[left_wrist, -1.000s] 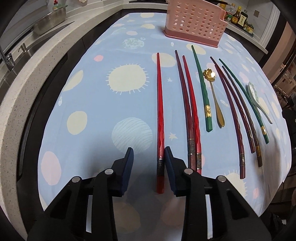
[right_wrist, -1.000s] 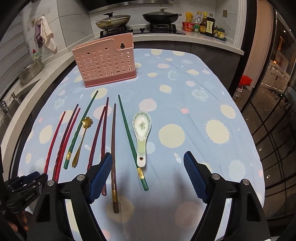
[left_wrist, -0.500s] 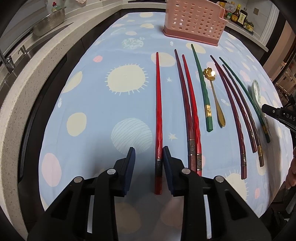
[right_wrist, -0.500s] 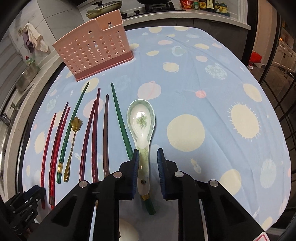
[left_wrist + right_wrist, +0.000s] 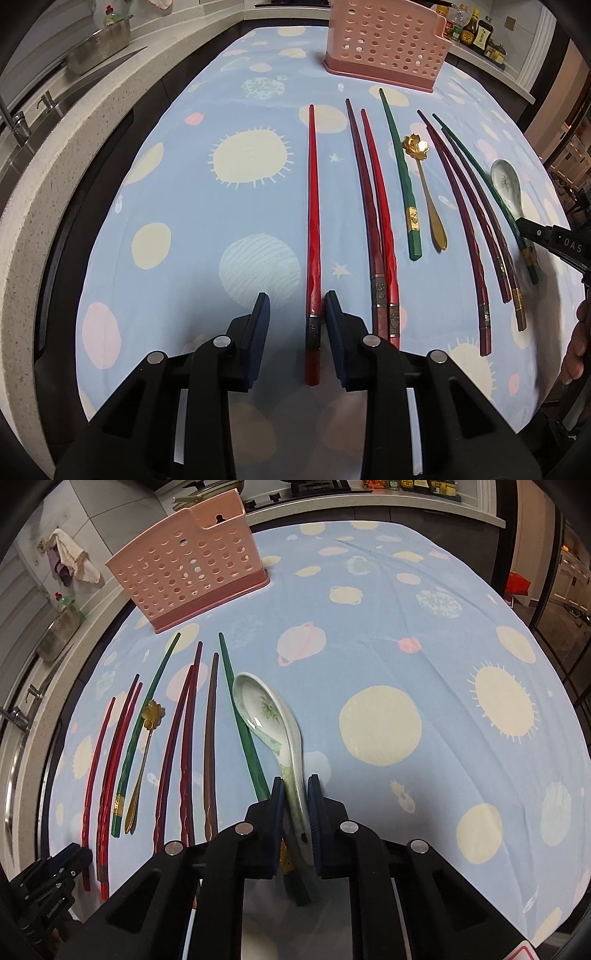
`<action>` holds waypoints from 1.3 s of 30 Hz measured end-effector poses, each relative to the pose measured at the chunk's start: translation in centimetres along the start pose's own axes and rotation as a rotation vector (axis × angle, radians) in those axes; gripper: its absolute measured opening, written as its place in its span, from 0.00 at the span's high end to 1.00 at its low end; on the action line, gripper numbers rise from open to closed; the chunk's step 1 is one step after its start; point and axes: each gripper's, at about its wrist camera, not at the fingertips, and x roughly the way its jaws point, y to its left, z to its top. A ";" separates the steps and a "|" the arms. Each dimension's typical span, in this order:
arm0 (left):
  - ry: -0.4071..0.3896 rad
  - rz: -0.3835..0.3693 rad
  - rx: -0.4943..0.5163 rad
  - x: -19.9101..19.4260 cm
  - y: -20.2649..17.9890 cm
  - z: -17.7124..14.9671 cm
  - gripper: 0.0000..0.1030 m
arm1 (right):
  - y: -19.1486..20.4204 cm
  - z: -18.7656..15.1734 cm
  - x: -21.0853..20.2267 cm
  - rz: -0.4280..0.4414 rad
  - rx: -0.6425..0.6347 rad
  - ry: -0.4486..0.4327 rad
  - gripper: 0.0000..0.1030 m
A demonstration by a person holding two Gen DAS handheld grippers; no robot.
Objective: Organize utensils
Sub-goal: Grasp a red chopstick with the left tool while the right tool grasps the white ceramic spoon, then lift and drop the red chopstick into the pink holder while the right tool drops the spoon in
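My right gripper [image 5: 296, 791] is shut on the handle of the white ceramic spoon [image 5: 264, 716], which is tilted with its bowl off the cloth. My left gripper [image 5: 296, 306] is open around the near end of a bright red chopstick [image 5: 313, 206] that lies on the cloth; its right finger touches the stick. Several red, maroon, brown and green chopsticks and a gold flower spoon [image 5: 424, 184] lie in a row. The pink perforated utensil holder [image 5: 384, 40] stands at the far end of the table; it also shows in the right wrist view [image 5: 188, 576].
The table wears a blue cloth with sun and planet prints [image 5: 424, 664]. A stone counter with a sink and tap [image 5: 22, 122] runs along the left. Sauce bottles [image 5: 476, 33] stand behind the holder. A green chopstick [image 5: 243, 731] lies right beside the spoon.
My right gripper has closed fully on the spoon handle and raised the spoon, tilting it. My left gripper has narrowed around the red chopstick and stays low over it.
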 end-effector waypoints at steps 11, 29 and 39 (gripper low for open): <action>-0.005 -0.057 -0.019 -0.4 0.2 -0.9 0.93 | -0.2 -1.2 -0.9 0.015 0.001 0.000 0.92; -0.191 -0.113 -0.051 -7.7 1.1 2.4 0.93 | -0.2 0.4 -8.0 0.049 0.005 -0.132 0.93; -0.341 -0.113 -0.051 -11.3 1.4 8.8 0.94 | 1.2 3.5 -9.0 0.074 -0.029 -0.183 0.94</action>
